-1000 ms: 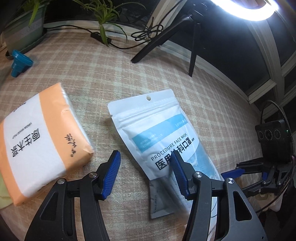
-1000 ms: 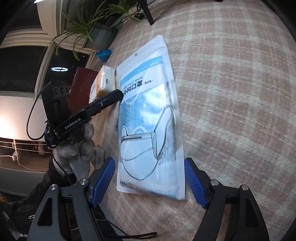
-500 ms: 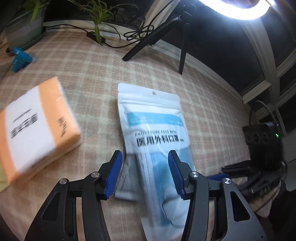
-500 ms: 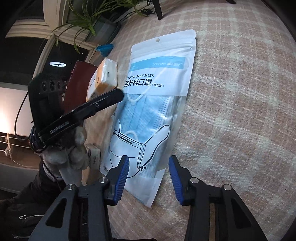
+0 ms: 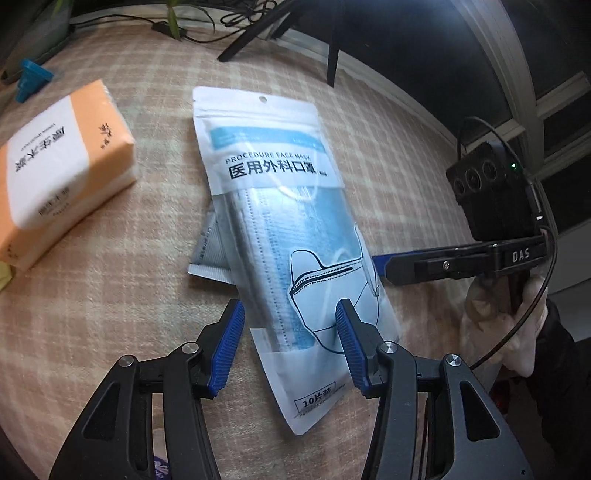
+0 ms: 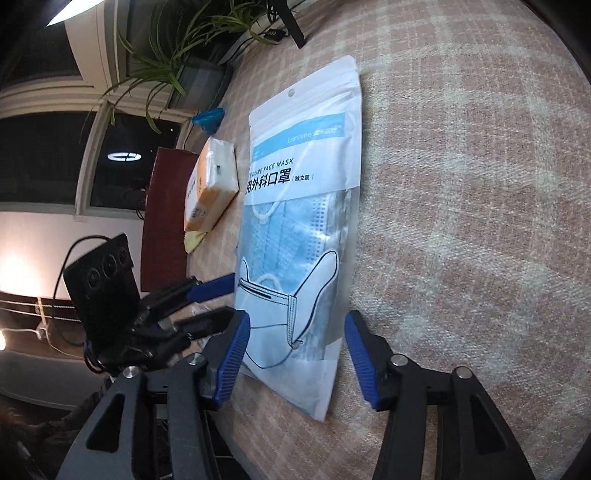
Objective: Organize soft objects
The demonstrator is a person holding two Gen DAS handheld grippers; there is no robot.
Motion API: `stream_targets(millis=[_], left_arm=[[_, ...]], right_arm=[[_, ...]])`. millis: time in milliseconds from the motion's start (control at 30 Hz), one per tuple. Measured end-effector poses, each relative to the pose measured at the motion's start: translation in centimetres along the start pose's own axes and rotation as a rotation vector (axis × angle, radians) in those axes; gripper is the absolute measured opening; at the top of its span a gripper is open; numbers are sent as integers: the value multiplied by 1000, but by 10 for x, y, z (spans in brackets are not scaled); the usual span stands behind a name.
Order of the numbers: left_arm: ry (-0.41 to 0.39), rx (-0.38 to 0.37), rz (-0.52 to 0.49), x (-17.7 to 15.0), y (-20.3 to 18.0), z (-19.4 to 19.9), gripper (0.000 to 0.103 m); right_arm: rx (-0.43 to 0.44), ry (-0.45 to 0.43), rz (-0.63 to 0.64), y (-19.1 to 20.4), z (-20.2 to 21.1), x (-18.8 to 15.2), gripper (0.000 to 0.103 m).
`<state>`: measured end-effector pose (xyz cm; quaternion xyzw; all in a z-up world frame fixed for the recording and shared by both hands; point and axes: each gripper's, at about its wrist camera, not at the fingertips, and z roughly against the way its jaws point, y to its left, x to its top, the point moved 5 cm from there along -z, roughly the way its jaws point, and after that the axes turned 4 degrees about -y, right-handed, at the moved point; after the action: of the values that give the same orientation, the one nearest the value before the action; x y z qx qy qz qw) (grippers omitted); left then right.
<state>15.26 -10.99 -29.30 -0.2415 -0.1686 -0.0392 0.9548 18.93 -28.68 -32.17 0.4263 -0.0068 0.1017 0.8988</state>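
Two claws frame one face-mask pouch (image 5: pixel 280 221), which lies flat on the plaid-covered worktop (image 6: pixel 461 184), hang-hole end pointing away from the person. Left claw (image 5: pixel 290 347): jaws apart over the pouch's near end, blue pads clear of the film, nothing gripped. Right claw (image 6: pixel 295 350): jaws apart astride the same near end, having just opened further, pads not pressing the film. A grey sachet (image 5: pixel 210 251) peeps from under the pouch's left edge. A tissue pack (image 5: pixel 62 162), orange and white, lies left of the pouch, apart from it; a yellow cloth (image 6: pixel 194 240) sits at its near end. A blue plastic piece (image 5: pixel 31 75) and a potted plant (image 6: pixel 177 48) stand beyond the tissue pack; tripod legs (image 5: pixel 258 33) stand beyond the pouch's far end.

Step in hand, judged: squaring or lifting the pouch. The film looks slick and limp, so a pinch on the sealed bottom margin, not the bulging middle, should hold best; both claws on one end risk crowding each other.

Open room: bare cloth to the pouch's right is wide. The worktop's near edge lies just behind the pouch's bottom, so any slide is safer directed away from it.
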Motion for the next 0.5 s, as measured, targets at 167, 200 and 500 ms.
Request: stream_targets(millis=[167,200,500], left_arm=[[20,7,-2,-10,-2,-2,49],[25,26,-11,-12,-2,-2,49],[10,29,-3,-17,-1,1,49]], right_arm=[[0,-4,-2,4,0,0,52],[-4,-4,0,5,-1,0,52],[-54,1,47,14,-4,-3,52]])
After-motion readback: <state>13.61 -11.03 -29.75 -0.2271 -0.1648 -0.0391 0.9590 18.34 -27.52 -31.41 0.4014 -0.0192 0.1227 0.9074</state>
